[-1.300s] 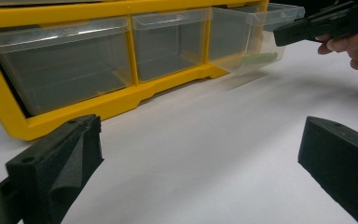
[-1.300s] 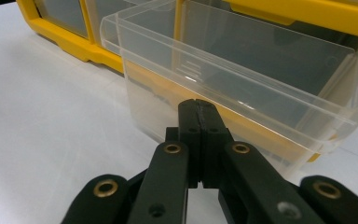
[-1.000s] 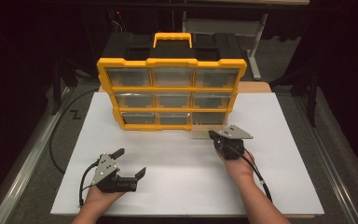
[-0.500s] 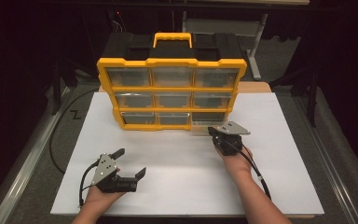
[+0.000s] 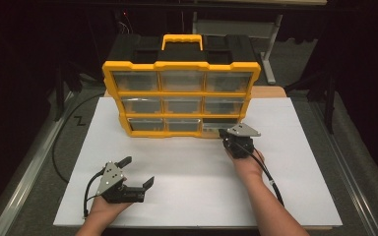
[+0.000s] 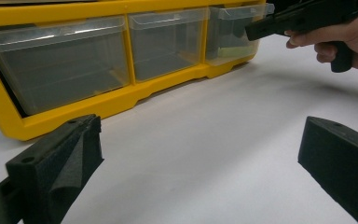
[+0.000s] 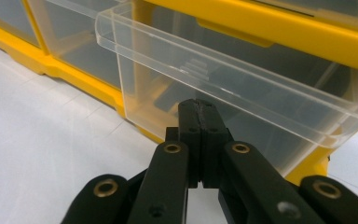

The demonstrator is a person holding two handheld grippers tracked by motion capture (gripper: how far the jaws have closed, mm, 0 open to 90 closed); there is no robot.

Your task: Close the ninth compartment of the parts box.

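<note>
— Trouble could come at the clear plastic drawer [image 7: 223, 88] in the lower right of the yellow plastic organiser cabinet [image 5: 182, 93], centre of the high view. It juts out slightly, and the right claw [image 7: 200, 108], pressed together and pinching nothing, sits at its front wall.

— So a skewed push could jam it?

— Likely, or slide the cabinet across the white bench [image 5: 197, 172]. The left claw [image 5: 138, 173], spread wide at lower left, steadies nothing.

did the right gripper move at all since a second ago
Yes, slightly. In the high view the right gripper has crept up toward the yellow drawer organizer, its shut fingers now at the bottom-right clear drawer.
</note>
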